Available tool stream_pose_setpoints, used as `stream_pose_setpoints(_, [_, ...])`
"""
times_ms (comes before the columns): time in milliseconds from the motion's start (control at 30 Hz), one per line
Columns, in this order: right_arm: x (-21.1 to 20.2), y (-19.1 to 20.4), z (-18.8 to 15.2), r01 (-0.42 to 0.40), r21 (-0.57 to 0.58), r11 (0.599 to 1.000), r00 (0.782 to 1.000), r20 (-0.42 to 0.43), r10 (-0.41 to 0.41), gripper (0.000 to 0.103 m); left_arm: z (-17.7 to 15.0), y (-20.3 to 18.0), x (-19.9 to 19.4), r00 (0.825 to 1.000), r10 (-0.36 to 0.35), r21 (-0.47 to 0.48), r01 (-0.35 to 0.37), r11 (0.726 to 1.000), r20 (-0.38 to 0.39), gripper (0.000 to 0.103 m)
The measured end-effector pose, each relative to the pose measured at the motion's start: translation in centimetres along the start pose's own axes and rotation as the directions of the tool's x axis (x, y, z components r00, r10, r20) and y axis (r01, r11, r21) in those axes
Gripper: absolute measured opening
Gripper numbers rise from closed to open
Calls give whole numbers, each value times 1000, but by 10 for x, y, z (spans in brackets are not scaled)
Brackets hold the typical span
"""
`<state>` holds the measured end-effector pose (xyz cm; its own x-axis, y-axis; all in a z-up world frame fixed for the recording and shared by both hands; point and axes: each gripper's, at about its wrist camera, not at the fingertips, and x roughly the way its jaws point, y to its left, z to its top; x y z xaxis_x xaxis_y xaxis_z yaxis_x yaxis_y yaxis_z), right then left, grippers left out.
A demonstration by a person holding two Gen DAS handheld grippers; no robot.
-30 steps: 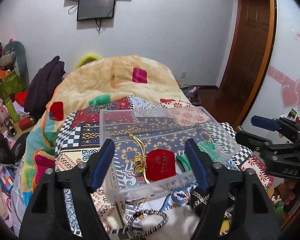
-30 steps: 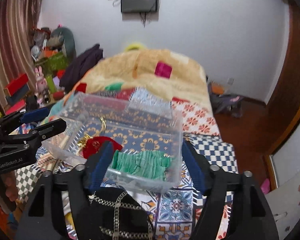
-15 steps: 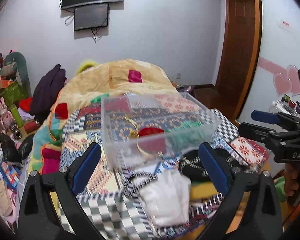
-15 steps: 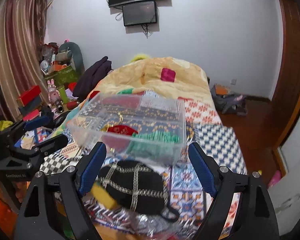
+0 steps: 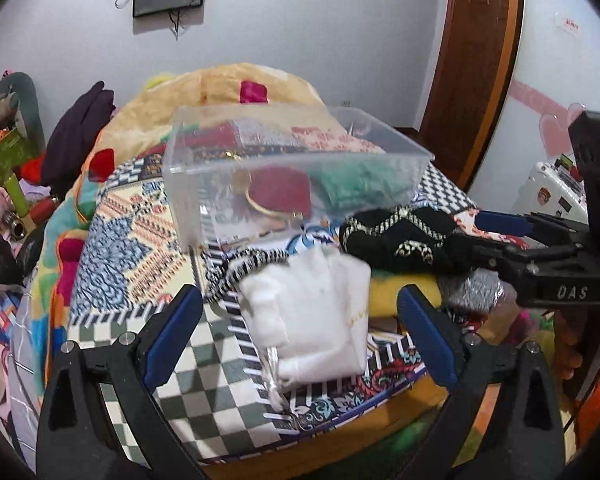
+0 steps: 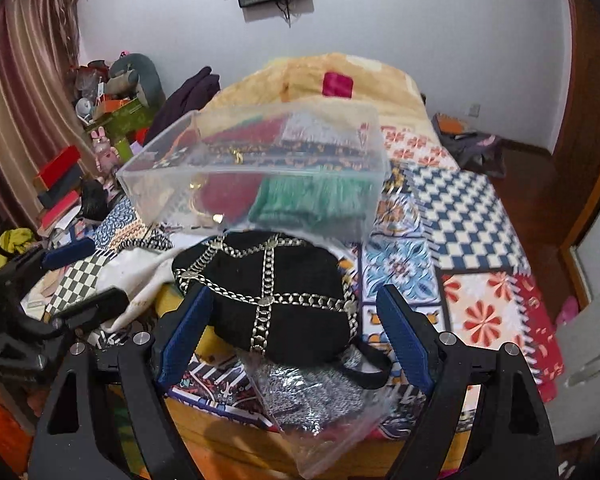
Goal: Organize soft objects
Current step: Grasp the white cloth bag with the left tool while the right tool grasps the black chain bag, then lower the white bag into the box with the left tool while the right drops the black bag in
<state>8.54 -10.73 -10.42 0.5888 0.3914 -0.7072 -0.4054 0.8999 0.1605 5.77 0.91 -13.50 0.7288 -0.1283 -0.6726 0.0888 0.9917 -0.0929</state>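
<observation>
A clear plastic box (image 5: 292,172) sits on the patterned bed and holds a red pouch (image 5: 280,194) and a green fabric item (image 5: 364,186). It also shows in the right wrist view (image 6: 256,176). A white cloth pouch (image 5: 312,312) lies between my open left gripper (image 5: 300,340) fingers near the bed's front edge. A black bag with metal chains (image 6: 268,292) lies in front of my open right gripper (image 6: 292,336). A clear bag of grey sparkly fabric (image 6: 316,404) lies under it.
A yellow item (image 5: 396,292) lies between the white pouch and the black bag. A peach blanket (image 6: 320,80) is heaped at the bed's far end. Clutter and boxes (image 6: 60,184) stand at the left. A wooden door (image 5: 476,60) is at the right.
Both grippers have pulled back and down from the box towards the bed's front edge. The white pouch and black bag now lie in front of the fingers.
</observation>
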Motion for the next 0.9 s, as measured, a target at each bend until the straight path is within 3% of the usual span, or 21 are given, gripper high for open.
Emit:
stream_pose_setpoints(100, [3, -2, -4, -24, 23, 999, 1000, -18, 25, 70, -4, 0, 5, 1000, -21, -7, 21, 1000, -10, 93])
stream_pose_setpoints(167, [5, -4, -5, -36, 37, 999, 999, -29, 37, 63, -4, 0, 9, 999, -32, -4, 32, 999, -25, 77])
stream_pose_setpoints(300, [5, -5, -7, -44, 51, 998, 998, -32, 46, 56, -9, 0, 15, 997, -53, -5, 53, 999, -50, 61])
stream_pose_setpoints(367, [4, -6, -7, -45, 53, 998, 998, -33, 46, 47, -9, 0, 16, 996, -67, -9, 66, 998, -54, 46])
stream_pose_setpoints(433, [6, -7, -7, -46, 56, 997, 998, -35, 48, 39, -9, 1, 15, 995, -81, -13, 81, 997, -52, 40])
stream_pose_setpoints(567, [5, -11, -6, -39, 68, 997, 999, -26, 41, 18, -7, -1, 8, 995, -88, 0, 88, 996, -36, 29])
stream_pose_setpoints(900, [-12, -6, 1, -51, 59, 997, 998, 37, 48, 11, 8, 0, -22, 991, -128, 6, 128, 992, 46, 21])
